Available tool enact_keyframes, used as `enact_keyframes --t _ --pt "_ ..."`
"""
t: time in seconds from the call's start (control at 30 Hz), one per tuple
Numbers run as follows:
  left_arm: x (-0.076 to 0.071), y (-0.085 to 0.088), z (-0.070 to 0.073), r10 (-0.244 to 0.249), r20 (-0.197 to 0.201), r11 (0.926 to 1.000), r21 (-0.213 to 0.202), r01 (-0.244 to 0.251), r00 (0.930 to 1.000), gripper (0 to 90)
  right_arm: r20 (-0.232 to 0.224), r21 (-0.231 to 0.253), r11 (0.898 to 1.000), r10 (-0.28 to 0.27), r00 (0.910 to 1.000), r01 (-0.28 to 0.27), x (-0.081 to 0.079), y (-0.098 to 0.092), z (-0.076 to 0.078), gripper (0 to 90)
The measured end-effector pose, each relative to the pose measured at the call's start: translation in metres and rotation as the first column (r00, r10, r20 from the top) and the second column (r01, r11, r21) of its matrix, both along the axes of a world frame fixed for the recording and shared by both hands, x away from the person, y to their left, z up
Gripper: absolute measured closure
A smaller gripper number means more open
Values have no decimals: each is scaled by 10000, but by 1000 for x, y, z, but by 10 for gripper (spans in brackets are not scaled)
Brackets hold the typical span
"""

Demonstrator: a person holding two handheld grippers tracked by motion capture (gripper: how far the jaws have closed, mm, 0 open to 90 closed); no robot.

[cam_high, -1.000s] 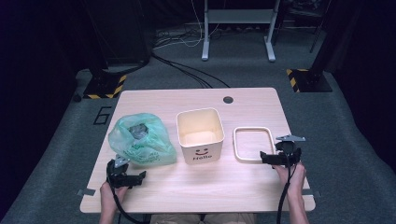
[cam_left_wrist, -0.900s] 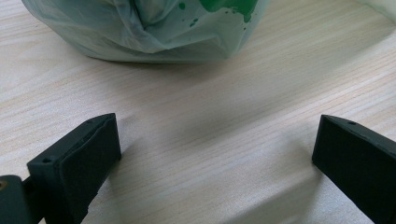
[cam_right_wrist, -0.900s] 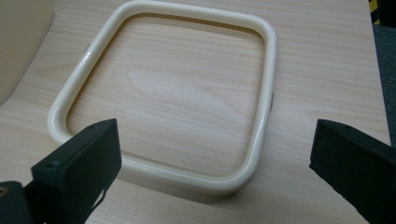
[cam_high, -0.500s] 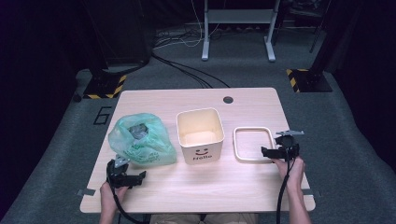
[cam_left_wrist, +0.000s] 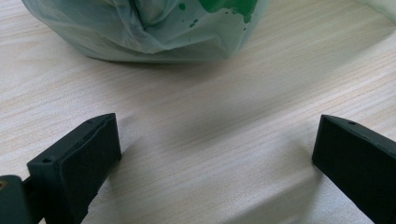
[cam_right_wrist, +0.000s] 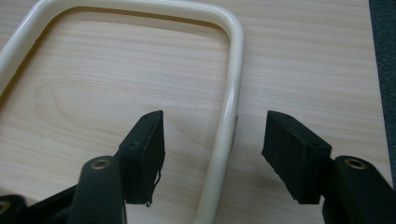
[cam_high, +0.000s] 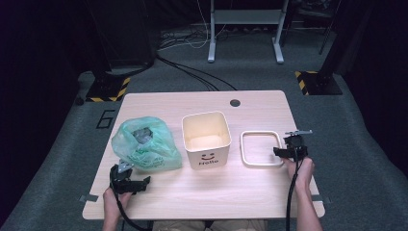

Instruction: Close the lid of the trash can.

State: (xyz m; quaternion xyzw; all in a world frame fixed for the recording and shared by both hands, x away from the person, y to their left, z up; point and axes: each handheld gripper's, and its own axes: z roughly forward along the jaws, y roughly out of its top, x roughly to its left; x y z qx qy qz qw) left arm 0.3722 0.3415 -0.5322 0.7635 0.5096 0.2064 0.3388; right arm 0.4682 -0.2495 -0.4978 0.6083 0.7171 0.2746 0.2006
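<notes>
A cream square ring point(cam_high: 261, 148) lies flat on the wooden table point(cam_high: 269, 108), right of a cream open bin point(cam_high: 207, 139) with a smiley face on its front. My right gripper point(cam_high: 281, 150) is at the ring's right side. In the right gripper view the ring's rail point(cam_right_wrist: 232, 70) runs between the jaws of my right gripper point(cam_right_wrist: 215, 135); they have just been closing, but the pads stand apart from it. A green plastic bag point(cam_high: 144, 144) with something dark inside sits left of the bin. My left gripper point(cam_high: 143, 183) rests open in front of the bag point(cam_left_wrist: 154, 28), and nothing lies between the jaws of this left gripper point(cam_left_wrist: 217, 126).
A round cable hole point(cam_high: 235, 102) marks the table's far edge. Beyond the table are dark floor, cables and a metal stand's legs point(cam_high: 243, 19). Bare wood runs along the front of the table between my two hands.
My right gripper has moved forward onto the ring's right side and its jaws have narrowed around the rail. The left gripper, bag, bin and ring have stayed put.
</notes>
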Motion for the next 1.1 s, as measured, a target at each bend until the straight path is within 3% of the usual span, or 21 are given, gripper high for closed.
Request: enact_keyframes --t 0.47,0.8,1.1 --pt "0 0 0 50 6 10000 20 -50 10000 8 -306 -316 9985 -455 9985 446 7 1 -7 596" --pt "0 0 0 52 8 10000 13 -52 10000 8 -137 -518 9968 -617 9980 609 9 4 -7 771" --pt "0 0 0 12 2 10000 -3 -12 10000 8 -286 -294 9962 -824 9962 815 12 1 -6 805"
